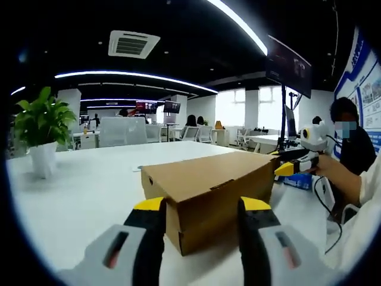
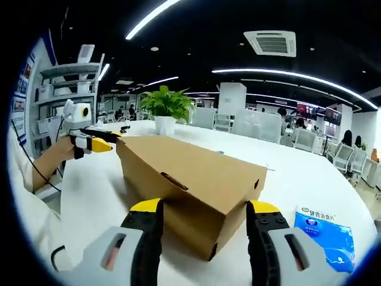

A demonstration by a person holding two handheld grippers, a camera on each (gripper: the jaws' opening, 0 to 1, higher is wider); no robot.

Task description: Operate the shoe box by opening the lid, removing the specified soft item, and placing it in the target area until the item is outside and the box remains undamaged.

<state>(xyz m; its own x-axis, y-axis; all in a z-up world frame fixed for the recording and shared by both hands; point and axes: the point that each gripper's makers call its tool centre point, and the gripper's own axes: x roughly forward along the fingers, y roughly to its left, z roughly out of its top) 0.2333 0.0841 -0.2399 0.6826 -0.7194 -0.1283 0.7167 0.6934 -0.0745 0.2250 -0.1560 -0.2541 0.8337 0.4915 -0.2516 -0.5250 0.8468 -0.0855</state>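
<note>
A brown cardboard shoe box (image 1: 208, 185) lies on the white table (image 1: 89, 190) with its lid down. In the left gripper view my left gripper (image 1: 202, 204) stands open, its yellow-tipped jaws on either side of the box's near corner. The right gripper (image 1: 289, 162) comes in from the right at the box's far end, held by a hand. In the right gripper view my right gripper (image 2: 205, 207) is open too, jaws astride the near end of the box (image 2: 190, 176). The left gripper (image 2: 110, 140) sits by the far top corner. The box's inside is hidden.
A potted green plant (image 1: 41, 128) in a white pot stands on the table beyond the box, also the plant (image 2: 166, 107). A blue and white packet (image 2: 324, 229) lies on the table to the right. A person sits by the table edge. Office chairs and desks stand behind.
</note>
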